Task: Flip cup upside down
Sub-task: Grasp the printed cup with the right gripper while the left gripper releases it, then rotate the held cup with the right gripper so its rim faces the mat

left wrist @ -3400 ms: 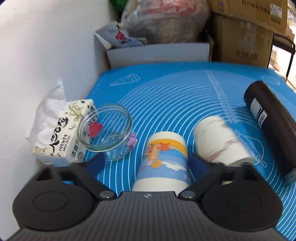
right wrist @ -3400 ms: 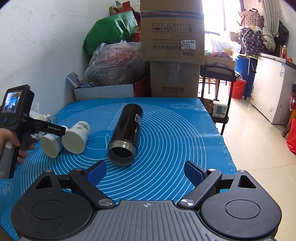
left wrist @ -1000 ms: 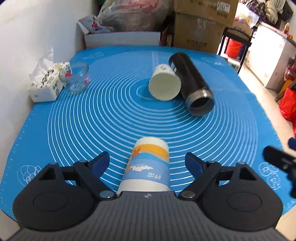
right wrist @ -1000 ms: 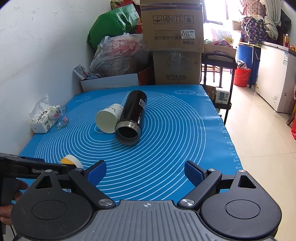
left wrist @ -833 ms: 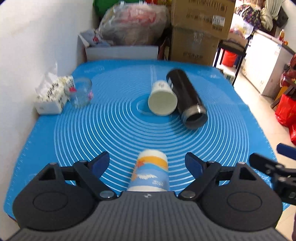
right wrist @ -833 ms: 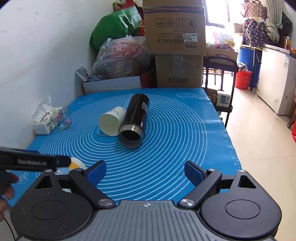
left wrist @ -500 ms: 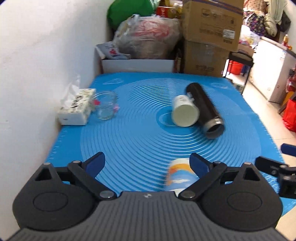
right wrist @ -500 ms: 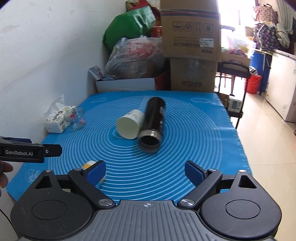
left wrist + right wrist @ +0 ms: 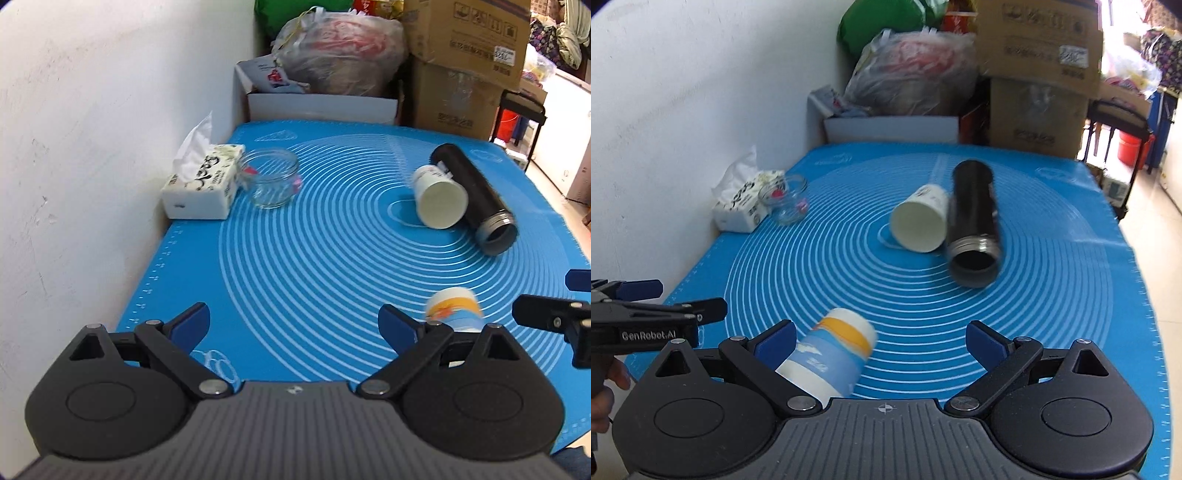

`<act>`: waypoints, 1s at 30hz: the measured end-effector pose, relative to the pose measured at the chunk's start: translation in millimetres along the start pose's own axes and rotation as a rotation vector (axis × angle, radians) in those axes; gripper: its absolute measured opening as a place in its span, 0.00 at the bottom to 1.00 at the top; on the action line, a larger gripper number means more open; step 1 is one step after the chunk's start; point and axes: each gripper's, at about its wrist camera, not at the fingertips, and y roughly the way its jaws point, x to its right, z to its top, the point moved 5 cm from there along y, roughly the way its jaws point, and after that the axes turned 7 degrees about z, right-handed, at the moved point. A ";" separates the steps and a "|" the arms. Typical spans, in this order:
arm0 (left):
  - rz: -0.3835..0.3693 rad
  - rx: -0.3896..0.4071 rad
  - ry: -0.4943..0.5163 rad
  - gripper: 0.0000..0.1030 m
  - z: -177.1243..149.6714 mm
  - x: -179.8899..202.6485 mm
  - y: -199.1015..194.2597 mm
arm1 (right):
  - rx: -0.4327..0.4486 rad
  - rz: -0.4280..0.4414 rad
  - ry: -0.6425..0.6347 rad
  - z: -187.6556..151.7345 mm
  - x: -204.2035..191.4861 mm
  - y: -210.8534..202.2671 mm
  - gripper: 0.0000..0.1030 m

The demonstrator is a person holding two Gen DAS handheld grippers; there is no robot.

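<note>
The printed cup [image 9: 833, 356] lay on its side near the mat's [image 9: 1052, 302] front edge, just ahead of our right gripper [image 9: 881, 338], whose fingers stood wide apart around nothing. Our left gripper [image 9: 293, 325], fingers likewise spread and empty, sat left of the cup over bare mat. A white cup [image 9: 919, 223] lay touching a black flask [image 9: 973, 221] mid-mat, well apart from the printed cup. A jar [image 9: 272, 177] and tissue box [image 9: 205, 182] hugged the wall edge.
</note>
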 end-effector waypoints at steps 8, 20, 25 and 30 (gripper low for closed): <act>0.044 -0.007 -0.004 0.94 -2.1 -15.3 26.9 | -0.187 0.086 0.122 3.5 -2.7 51.5 0.85; 0.024 -0.028 -0.025 0.94 -2.5 -18.6 45.2 | -0.382 0.158 0.236 6.3 10.1 94.2 0.71; 0.020 -0.031 -0.023 0.94 -4.6 -17.0 45.6 | -0.443 0.237 0.327 3.9 13.7 108.5 0.60; 0.017 -0.038 -0.040 0.94 -5.9 -19.1 45.3 | -0.416 0.227 0.298 4.1 11.3 106.2 0.59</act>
